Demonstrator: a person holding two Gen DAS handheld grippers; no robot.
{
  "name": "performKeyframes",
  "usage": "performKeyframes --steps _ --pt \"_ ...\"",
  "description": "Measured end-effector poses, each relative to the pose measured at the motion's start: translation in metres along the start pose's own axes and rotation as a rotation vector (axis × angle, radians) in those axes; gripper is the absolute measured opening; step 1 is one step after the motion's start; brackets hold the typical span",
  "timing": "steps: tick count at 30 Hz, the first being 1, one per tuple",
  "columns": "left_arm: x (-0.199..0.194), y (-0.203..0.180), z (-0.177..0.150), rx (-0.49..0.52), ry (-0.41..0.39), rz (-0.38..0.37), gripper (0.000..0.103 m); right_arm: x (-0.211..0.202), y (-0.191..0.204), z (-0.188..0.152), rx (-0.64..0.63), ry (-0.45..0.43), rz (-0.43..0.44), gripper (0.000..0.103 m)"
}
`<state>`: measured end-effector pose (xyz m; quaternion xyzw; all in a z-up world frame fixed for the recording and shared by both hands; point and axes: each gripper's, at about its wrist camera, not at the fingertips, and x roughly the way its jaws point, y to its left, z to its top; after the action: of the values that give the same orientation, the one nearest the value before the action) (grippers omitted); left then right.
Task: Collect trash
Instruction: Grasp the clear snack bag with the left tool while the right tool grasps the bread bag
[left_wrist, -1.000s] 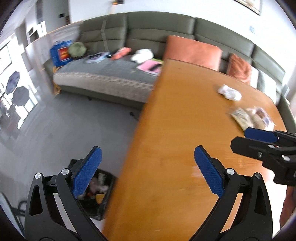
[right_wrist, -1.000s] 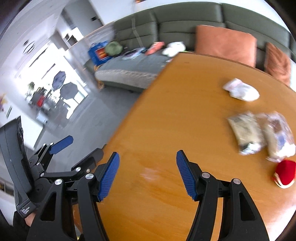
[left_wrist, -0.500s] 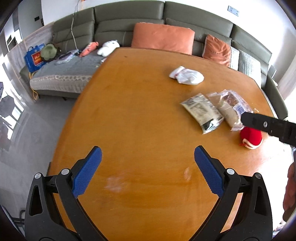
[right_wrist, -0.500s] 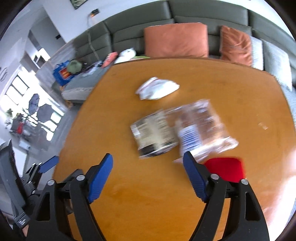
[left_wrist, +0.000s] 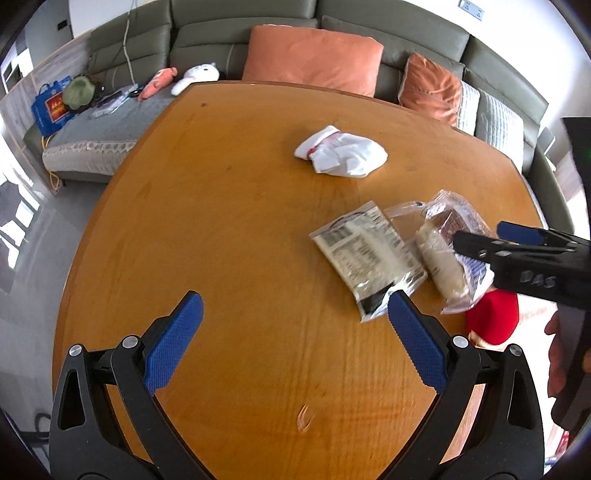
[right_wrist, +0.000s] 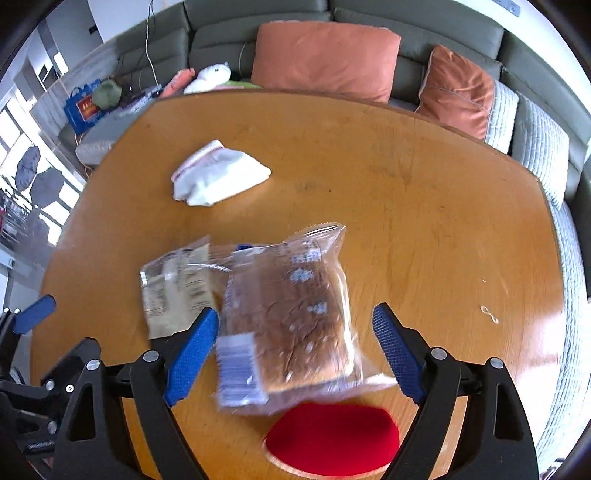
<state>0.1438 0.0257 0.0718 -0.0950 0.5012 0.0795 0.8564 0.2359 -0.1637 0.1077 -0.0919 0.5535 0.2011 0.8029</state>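
the right gripper (right_wrist: 295, 354) hangs over the wooden table (right_wrist: 424, 229) with its jaws opening wide; the clear bread bag (right_wrist: 291, 314) lies on the table between and below the blue pads, which do not press on it. a flat printed packet (right_wrist: 177, 291) lies just left of the bag, partly under its edge, and a red round thing (right_wrist: 332, 439) sits just nearer the camera. a white crumpled bag (right_wrist: 218, 177) lies well beyond. the left gripper (left_wrist: 295, 343) is wide open over bare table, holding nothing, with the packet's corner by its right pad.
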Motion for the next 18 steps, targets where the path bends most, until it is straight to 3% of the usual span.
performKeyframes --steps 4,9,12,18 --pt "0.014 -0.009 0.012 0.002 0.018 -0.014 0.097 0.018 -0.007 0.006 0.008 0.033 0.030 0.087" --pt "0.033 -0.020 0.025 -0.006 0.050 -0.031 0.097 0.036 -0.022 0.006 0.081 0.087 0.134 0.087" --pt "0.043 -0.027 0.030 0.001 0.065 -0.028 0.097 0.028 -0.029 0.005 0.105 0.035 0.129 0.072" --pt "0.059 -0.040 0.035 0.010 0.092 -0.037 0.097 0.018 -0.054 0.005 0.165 -0.028 0.054 0.070"
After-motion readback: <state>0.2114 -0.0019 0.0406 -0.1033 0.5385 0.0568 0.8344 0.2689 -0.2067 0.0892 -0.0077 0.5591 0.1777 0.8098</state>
